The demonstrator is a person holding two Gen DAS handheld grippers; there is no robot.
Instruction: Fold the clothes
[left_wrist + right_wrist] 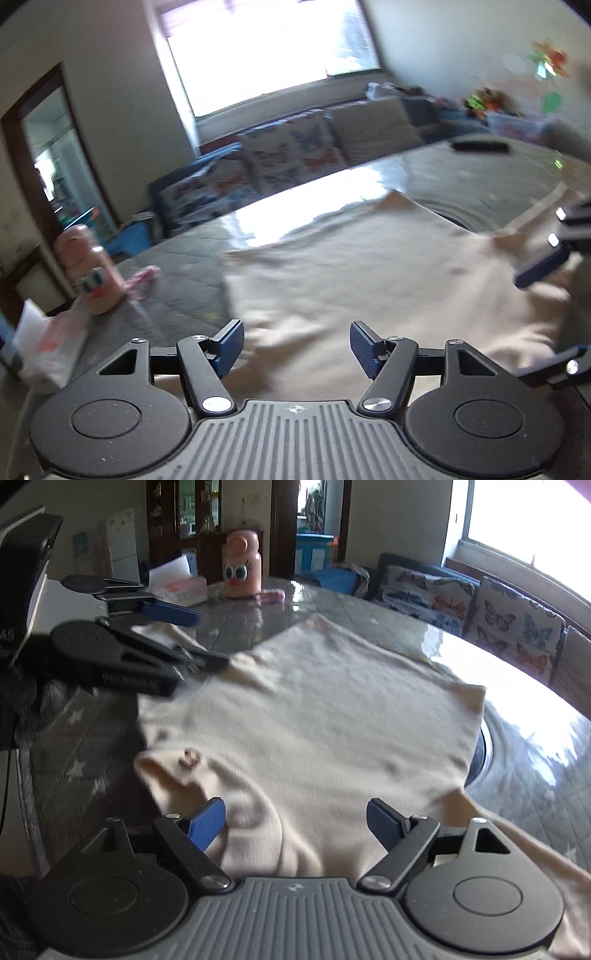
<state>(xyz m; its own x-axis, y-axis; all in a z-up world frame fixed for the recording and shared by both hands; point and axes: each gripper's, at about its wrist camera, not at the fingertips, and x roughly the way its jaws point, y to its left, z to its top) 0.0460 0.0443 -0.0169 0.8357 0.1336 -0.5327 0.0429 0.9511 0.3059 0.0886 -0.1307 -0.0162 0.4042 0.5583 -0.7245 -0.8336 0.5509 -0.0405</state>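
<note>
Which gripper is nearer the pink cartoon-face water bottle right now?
Left. The left gripper is over the cream garment's edge on the side of the pink cartoon-face water bottle; the right gripper is over the opposite side, farther away.

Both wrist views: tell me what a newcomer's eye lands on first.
A cream shirt spread flat on the glossy table fills both views. Both grippers, left and right, hover open over its near edge. Behind it, a pink bottle with cartoon eyes stands at the table's far side, and a butterfly-print sofa sits under the bright window.
</note>
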